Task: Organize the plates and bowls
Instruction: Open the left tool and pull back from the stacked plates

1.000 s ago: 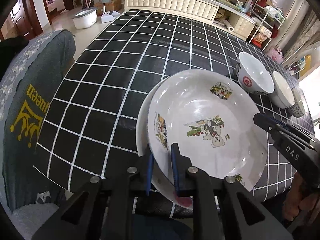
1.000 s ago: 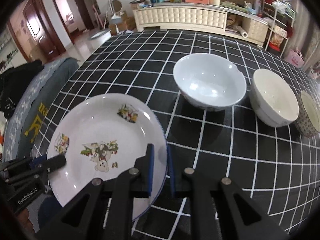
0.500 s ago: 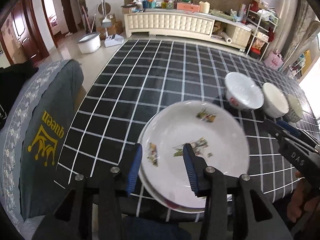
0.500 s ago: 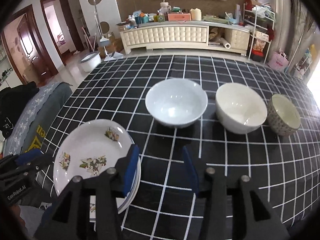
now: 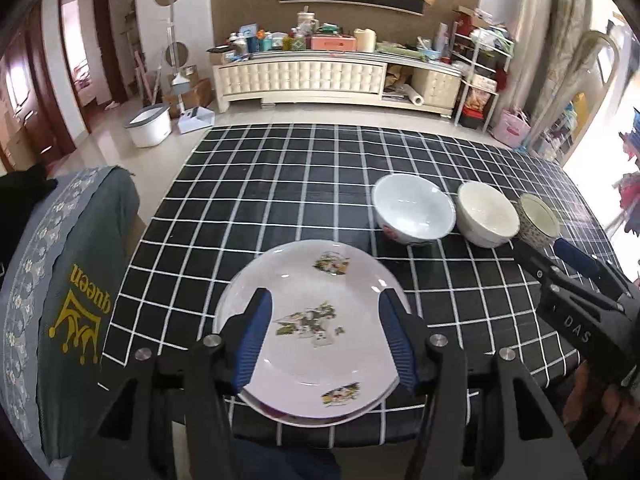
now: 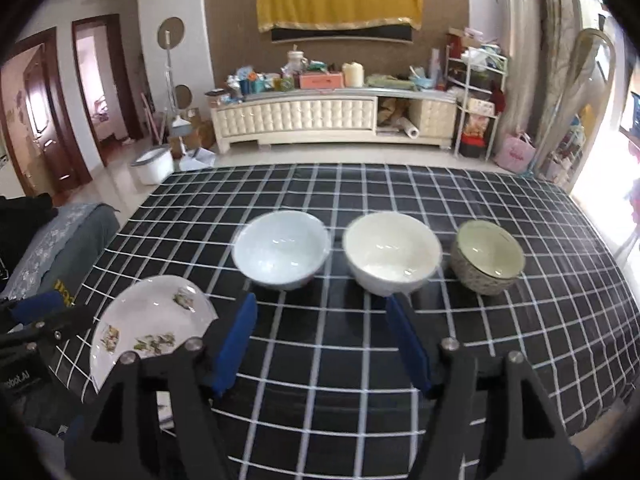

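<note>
Both grippers have let go of the plate (image 5: 316,320) and drawn back and up since a second ago, when each was clamped on its rim. Now the left gripper (image 5: 325,336) hangs spread wide above the plate, holding nothing, and the right gripper (image 6: 324,344) is likewise spread and empty over bare cloth (image 6: 520,340) in front of the bowls.

That plate sits at the near left edge of the table, seemingly on top of a second one, whose rim just shows beneath; two-handed carrying suited its width and slippery glaze. Three bowls stand in a row farther back: white bowl (image 6: 282,254), cream bowl (image 6: 392,258), patterned bowl (image 6: 486,262), close together, biggest to smallest from left to right. My guess is that the plates are done and nesting the bowls comes next, for which the right gripper is well placed
</note>
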`<act>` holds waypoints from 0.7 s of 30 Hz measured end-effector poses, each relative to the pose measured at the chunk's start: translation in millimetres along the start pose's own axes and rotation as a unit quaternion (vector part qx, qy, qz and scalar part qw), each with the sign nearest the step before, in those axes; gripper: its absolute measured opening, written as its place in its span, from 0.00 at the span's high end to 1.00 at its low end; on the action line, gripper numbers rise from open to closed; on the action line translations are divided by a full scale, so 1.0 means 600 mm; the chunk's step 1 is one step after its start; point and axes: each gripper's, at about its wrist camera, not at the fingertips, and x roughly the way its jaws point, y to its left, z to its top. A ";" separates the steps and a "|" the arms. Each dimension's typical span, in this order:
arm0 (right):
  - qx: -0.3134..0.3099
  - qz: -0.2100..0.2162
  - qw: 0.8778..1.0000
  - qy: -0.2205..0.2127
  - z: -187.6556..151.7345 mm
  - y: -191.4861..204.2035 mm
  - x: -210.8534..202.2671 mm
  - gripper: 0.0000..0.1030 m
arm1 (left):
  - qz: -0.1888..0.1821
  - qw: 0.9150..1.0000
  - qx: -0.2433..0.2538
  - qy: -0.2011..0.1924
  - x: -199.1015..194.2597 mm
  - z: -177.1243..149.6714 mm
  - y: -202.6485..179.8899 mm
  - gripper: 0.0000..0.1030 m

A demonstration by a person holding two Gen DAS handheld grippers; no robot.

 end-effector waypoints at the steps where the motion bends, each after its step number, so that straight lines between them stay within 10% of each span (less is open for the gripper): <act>1: 0.002 -0.004 1.000 0.010 0.002 -0.008 0.001 0.30 | -0.004 1.000 0.005 0.000 0.000 -0.001 -0.007 0.48; 21: 0.047 0.033 0.998 0.015 0.038 -0.106 0.002 0.28 | -0.037 0.999 0.027 0.025 0.047 0.061 -0.115 0.45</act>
